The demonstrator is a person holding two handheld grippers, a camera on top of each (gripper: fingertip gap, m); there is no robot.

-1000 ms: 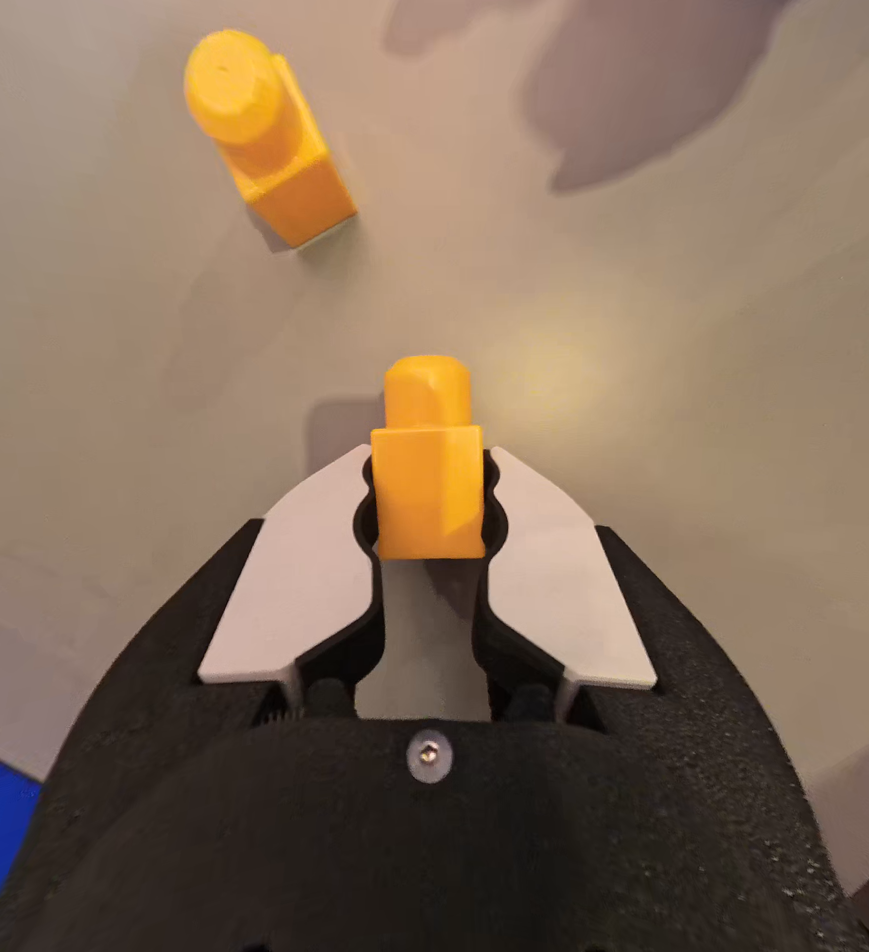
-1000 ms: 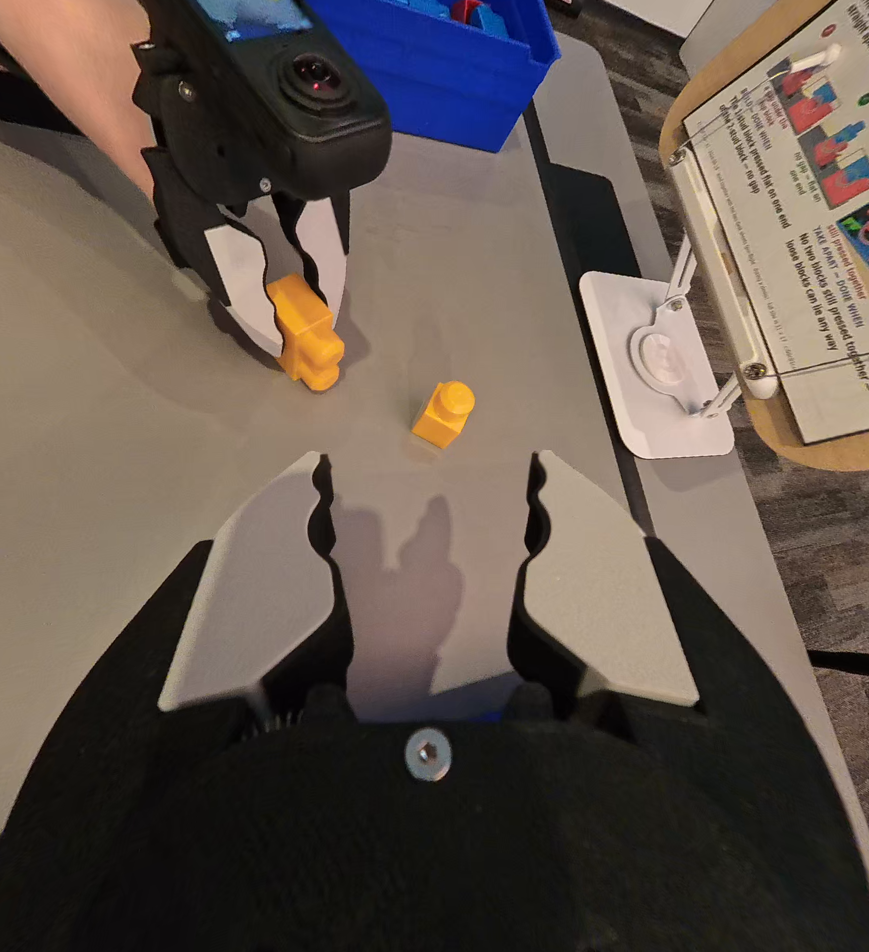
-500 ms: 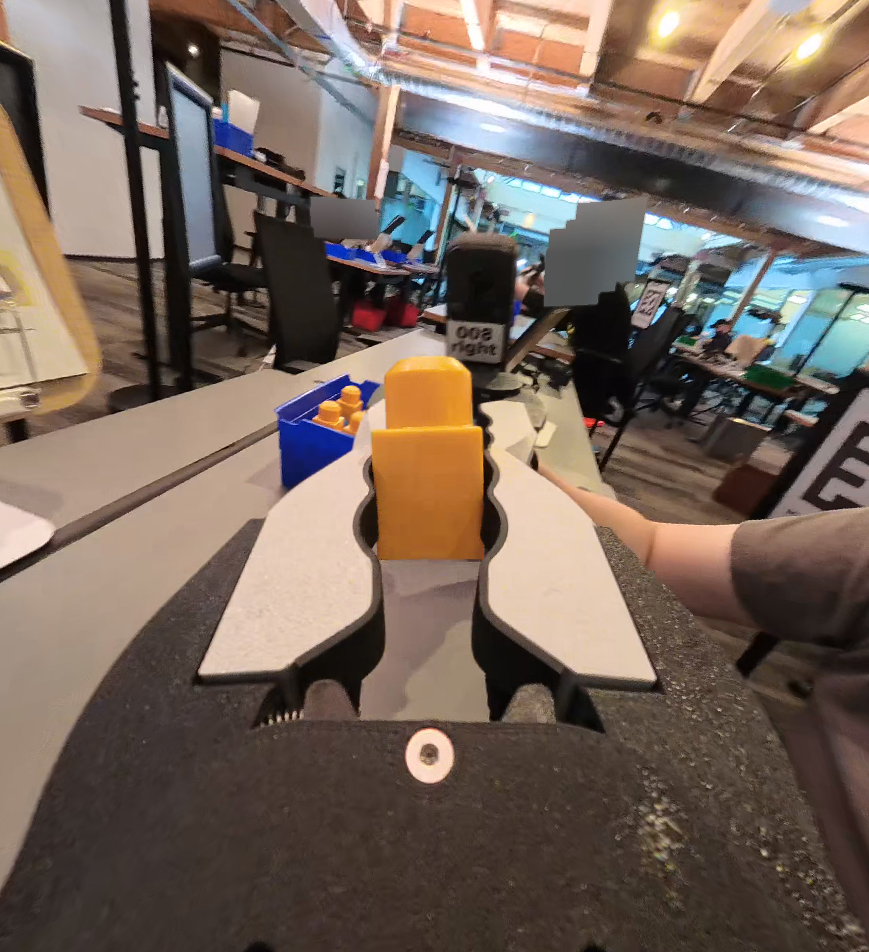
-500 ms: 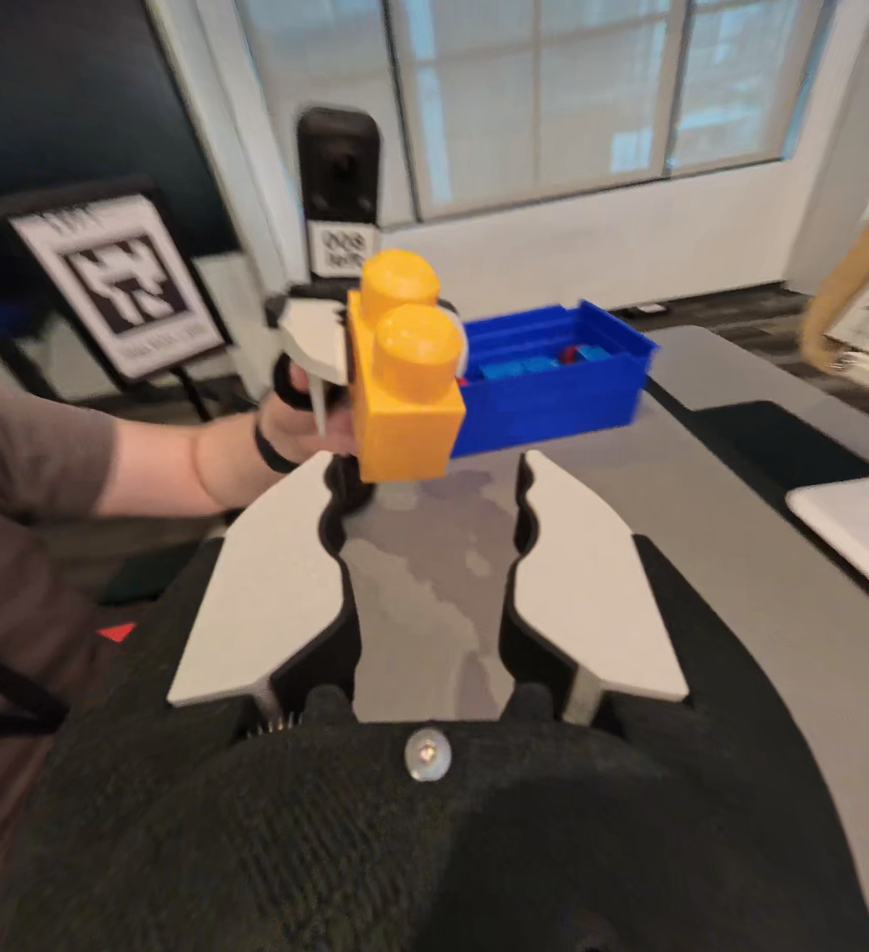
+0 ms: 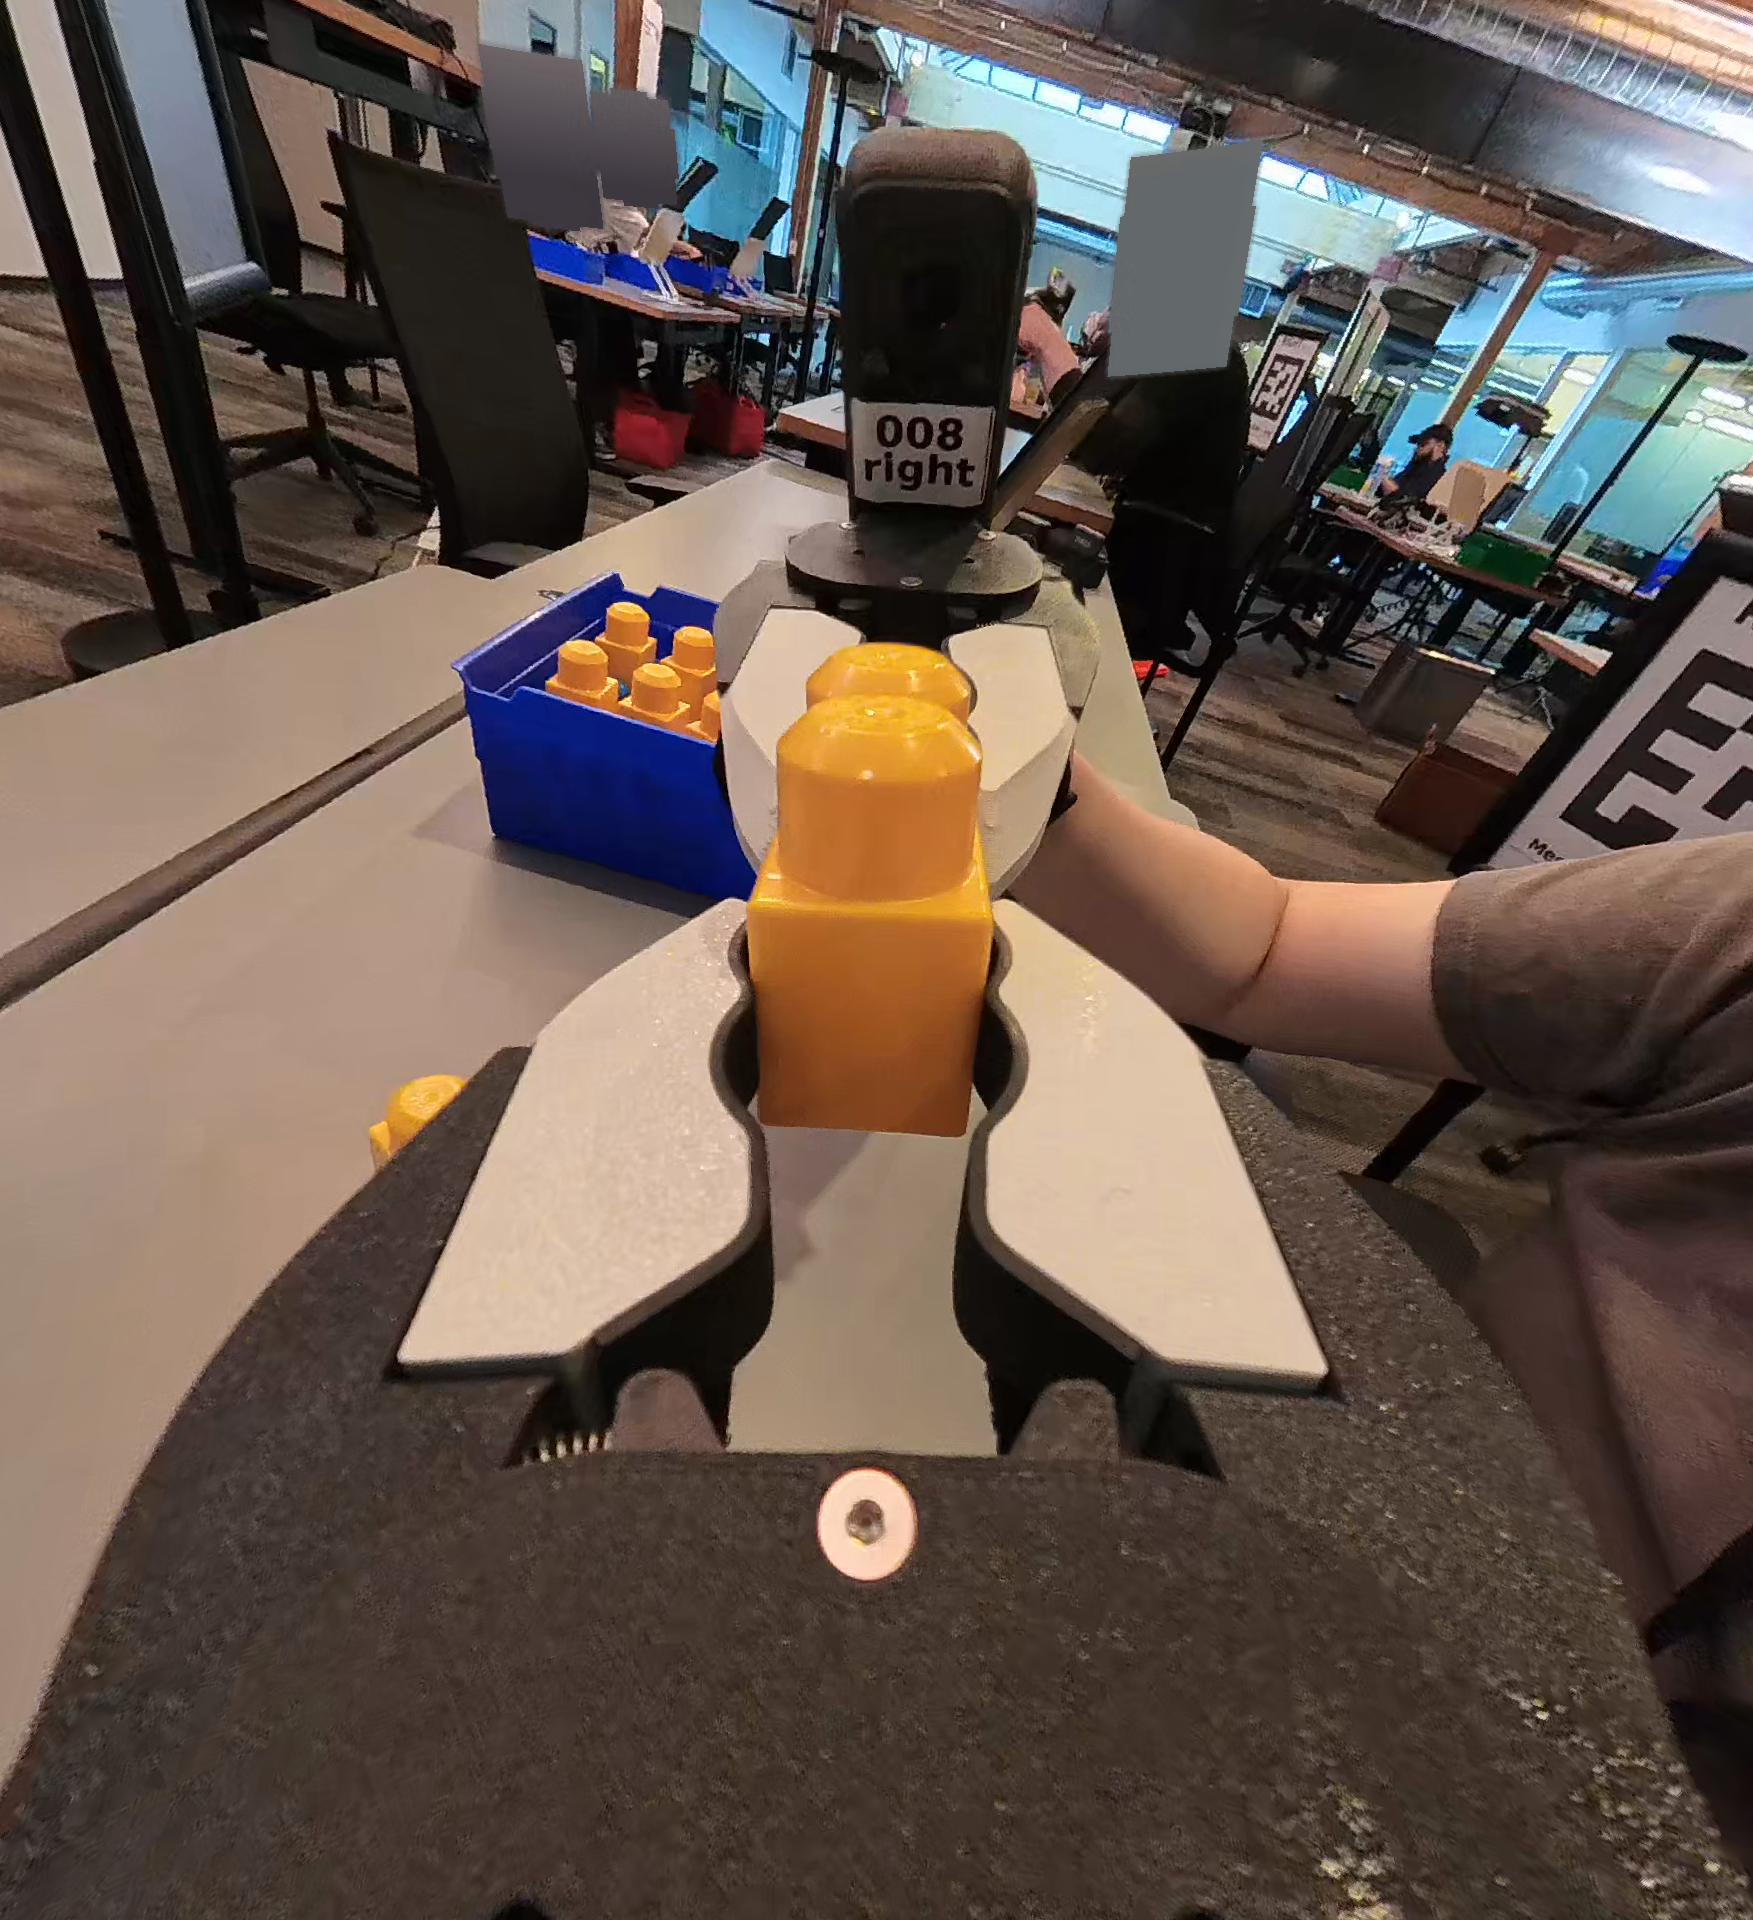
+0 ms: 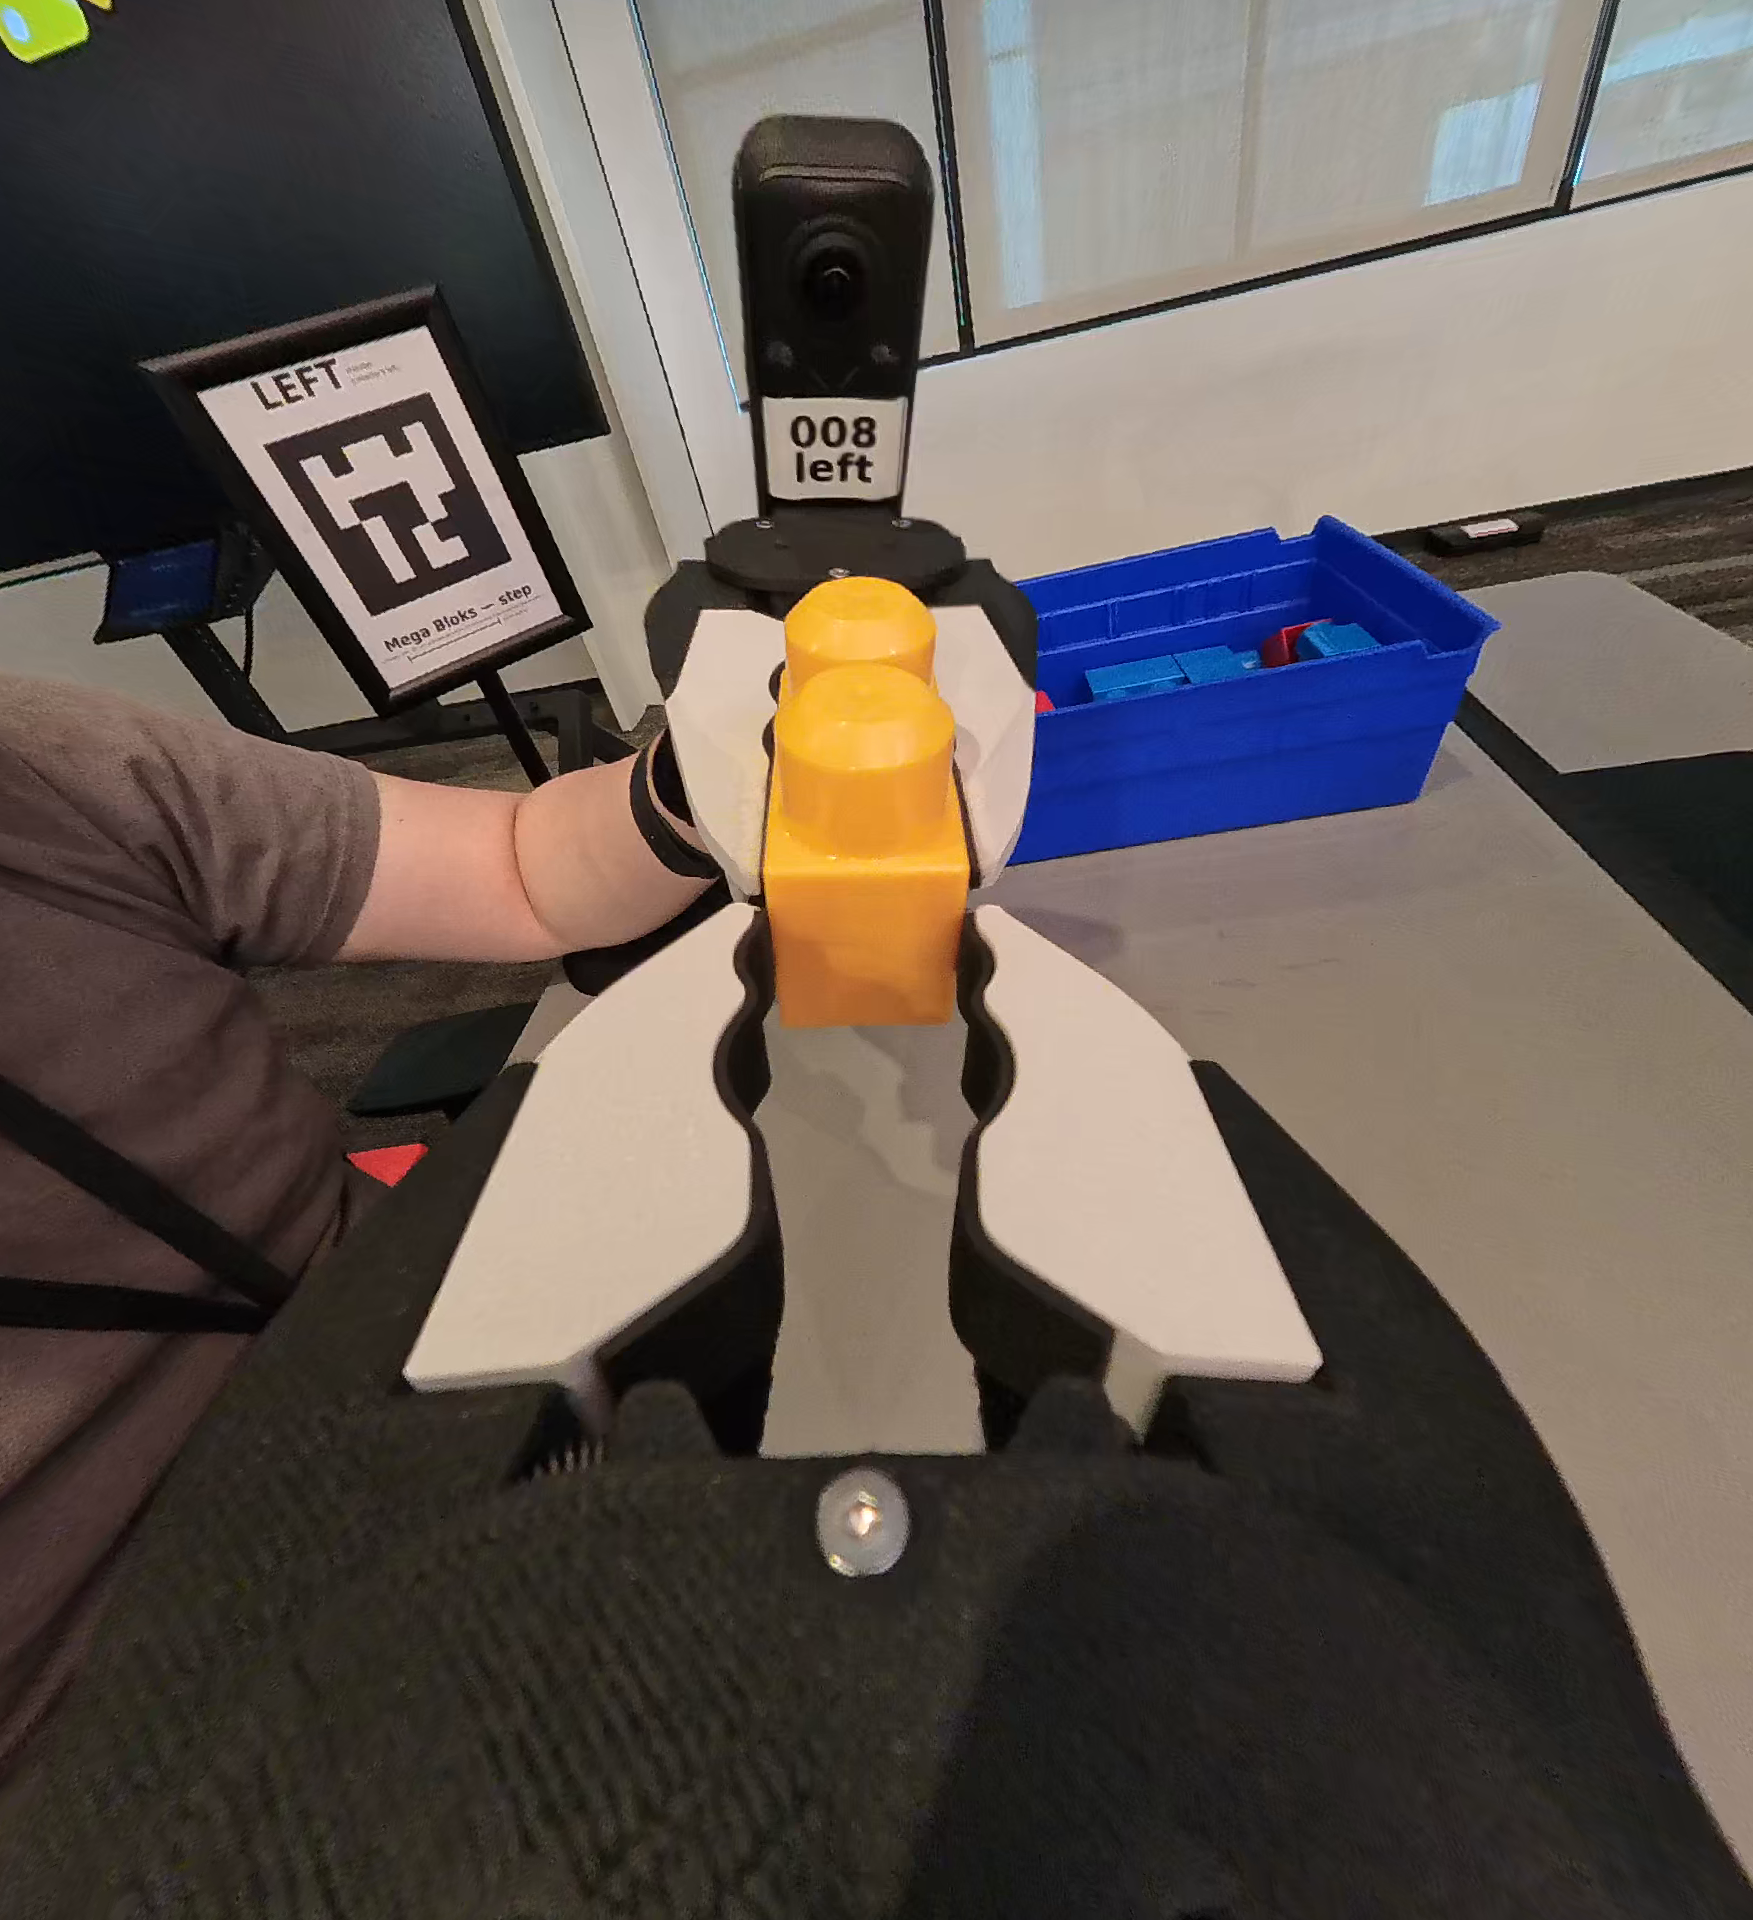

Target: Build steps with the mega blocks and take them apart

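The left tongs (image 5: 867, 1023) clamp one end of the orange block (image 5: 870, 997), held above the counter (image 5: 176, 1039). The right tongs (image 6: 861, 971) flank its other end, nearly closed; whether they actually touch it is unclear. The block looks like light, rigid, smooth plastic: grip the flat side walls, not the round studs. A loose block (image 5: 413, 1110) lies on the counter, left of the left tongs.

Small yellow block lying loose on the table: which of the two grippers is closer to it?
Left. The left gripper, holding the two-stud yellow block, hovers just beside the small yellow block; the right gripper is farther off, at the held block's far end.
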